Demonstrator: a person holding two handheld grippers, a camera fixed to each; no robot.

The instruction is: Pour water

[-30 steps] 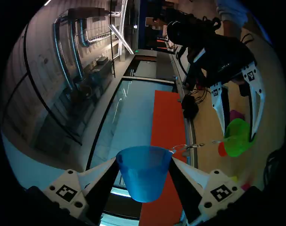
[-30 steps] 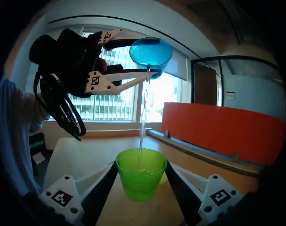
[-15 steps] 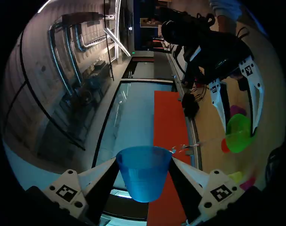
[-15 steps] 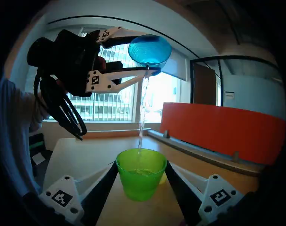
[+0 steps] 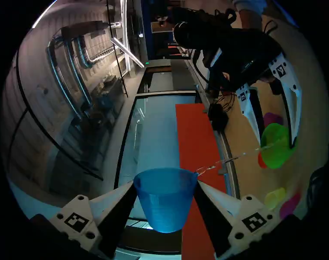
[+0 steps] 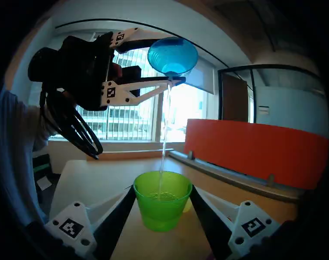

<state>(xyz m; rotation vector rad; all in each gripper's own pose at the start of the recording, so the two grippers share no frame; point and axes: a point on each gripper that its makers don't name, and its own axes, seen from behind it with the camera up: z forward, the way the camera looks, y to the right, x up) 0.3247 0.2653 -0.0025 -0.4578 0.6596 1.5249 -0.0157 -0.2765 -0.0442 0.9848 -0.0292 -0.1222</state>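
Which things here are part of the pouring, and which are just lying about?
In the job: blue cup, tipped in the left gripper; water stream; green cup in the right gripper.
Lying about: yellow cup and pink cup on the table; orange partition.

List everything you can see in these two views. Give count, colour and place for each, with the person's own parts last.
blue cup: one, blue, tipped, held by the left gripper
green cup: one, green, upright, held by the right gripper
water: one thin stream, clear, falling from blue cup into green cup
table: one, light wood, below the green cup
yellow cup: one, yellow, on the table
pink cup: one, pink, beside the yellow cup
divider: one, orange, along the table's edge
window: one, bright, behind the table
cables: bundle, black, hanging from the left gripper
sleeve: one, pale blue, behind the cables
left gripper: white fingers, on blue cup
right gripper: white fingers, on green cup
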